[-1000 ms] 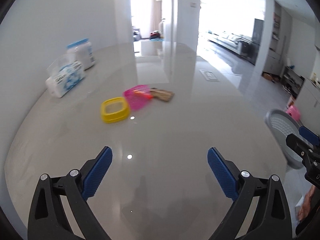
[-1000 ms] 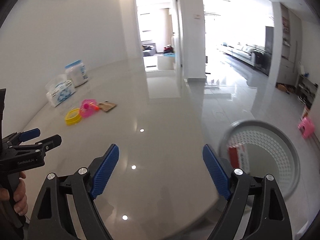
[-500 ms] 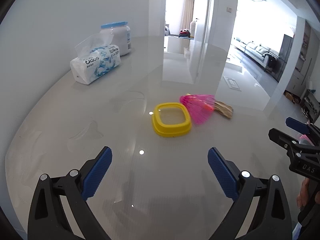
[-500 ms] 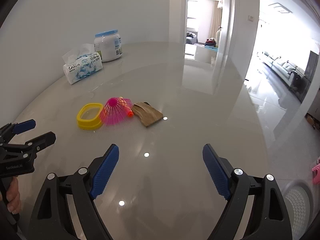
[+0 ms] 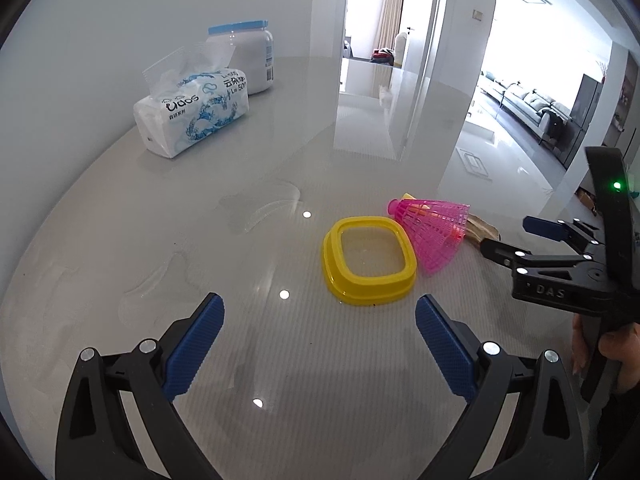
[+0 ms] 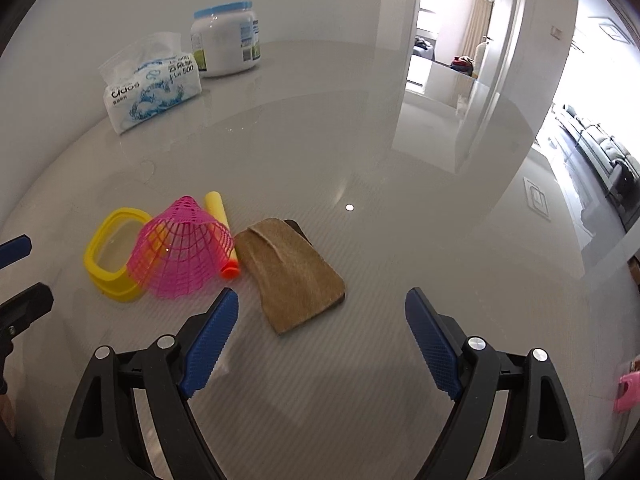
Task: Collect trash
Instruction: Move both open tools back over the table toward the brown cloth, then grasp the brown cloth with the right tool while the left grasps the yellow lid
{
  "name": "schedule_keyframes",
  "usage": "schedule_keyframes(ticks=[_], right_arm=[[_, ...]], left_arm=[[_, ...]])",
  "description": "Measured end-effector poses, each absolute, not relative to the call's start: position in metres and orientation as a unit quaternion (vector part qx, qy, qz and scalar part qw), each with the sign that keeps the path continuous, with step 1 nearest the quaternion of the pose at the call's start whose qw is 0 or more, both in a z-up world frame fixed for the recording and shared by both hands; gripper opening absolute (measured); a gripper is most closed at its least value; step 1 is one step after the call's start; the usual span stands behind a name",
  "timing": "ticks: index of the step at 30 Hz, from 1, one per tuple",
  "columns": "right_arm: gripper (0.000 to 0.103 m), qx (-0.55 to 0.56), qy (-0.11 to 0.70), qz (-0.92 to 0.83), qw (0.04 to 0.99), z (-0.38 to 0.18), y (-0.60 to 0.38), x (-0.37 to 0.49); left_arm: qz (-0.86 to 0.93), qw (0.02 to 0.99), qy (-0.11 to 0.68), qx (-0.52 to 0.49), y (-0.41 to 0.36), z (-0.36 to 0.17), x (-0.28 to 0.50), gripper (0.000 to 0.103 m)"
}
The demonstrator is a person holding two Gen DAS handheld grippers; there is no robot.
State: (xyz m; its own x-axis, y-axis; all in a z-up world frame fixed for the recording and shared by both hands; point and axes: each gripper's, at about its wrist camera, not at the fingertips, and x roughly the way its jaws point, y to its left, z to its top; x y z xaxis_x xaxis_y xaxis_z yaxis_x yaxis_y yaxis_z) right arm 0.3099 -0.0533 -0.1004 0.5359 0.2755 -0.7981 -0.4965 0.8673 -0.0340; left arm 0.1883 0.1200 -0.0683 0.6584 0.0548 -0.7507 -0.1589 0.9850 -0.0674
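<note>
A yellow plastic ring frame point(image 5: 368, 264) point(image 6: 110, 258) lies on the glossy grey table. A pink mesh cone point(image 5: 434, 230) point(image 6: 182, 252) leans against its right side, over a yellow foam dart with an orange tip point(image 6: 222, 236). A brown cloth piece point(image 6: 292, 272) point(image 5: 480, 228) lies right of them. My left gripper point(image 5: 318, 338) is open and empty, just short of the yellow frame. My right gripper point(image 6: 320, 330) is open and empty, just short of the brown cloth; it also shows in the left wrist view point(image 5: 516, 242).
A tissue pack point(image 5: 190, 114) point(image 6: 150, 88) and a white jar with a blue lid point(image 5: 244, 56) point(image 6: 224, 38) stand at the far left by the wall. The table point(image 5: 360, 140) edge curves away on the right, with a doorway and living room beyond.
Both grippers have moved in toward the trash pile, which looks much nearer now. The right gripper swung left away from the grey bin on the floor. Both jaws stayed open.
</note>
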Motion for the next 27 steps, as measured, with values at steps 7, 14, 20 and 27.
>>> schedule_keyframes(ticks=[7, 14, 20, 27], right_arm=[[0.081, -0.148, 0.431, 0.235, 0.859, -0.105, -0.041, 0.327], [0.061, -0.147, 0.433, 0.255, 0.852, -0.107, -0.035, 0.328], [0.034, -0.140, 0.430, 0.270, 0.850, -0.105, -0.034, 0.320], [0.017, -0.074, 0.432, 0.255, 0.862, -0.096, -0.056, 0.306]], left_arm=[[0.053, 0.905, 0.417, -0.070, 0.119, -0.074, 0.191, 0.095], [0.050, 0.903, 0.419, -0.077, 0.120, -0.076, 0.191, 0.095], [0.047, 0.903, 0.420, -0.074, 0.118, -0.076, 0.192, 0.095], [0.046, 0.904, 0.420, -0.065, 0.112, -0.075, 0.194, 0.095]])
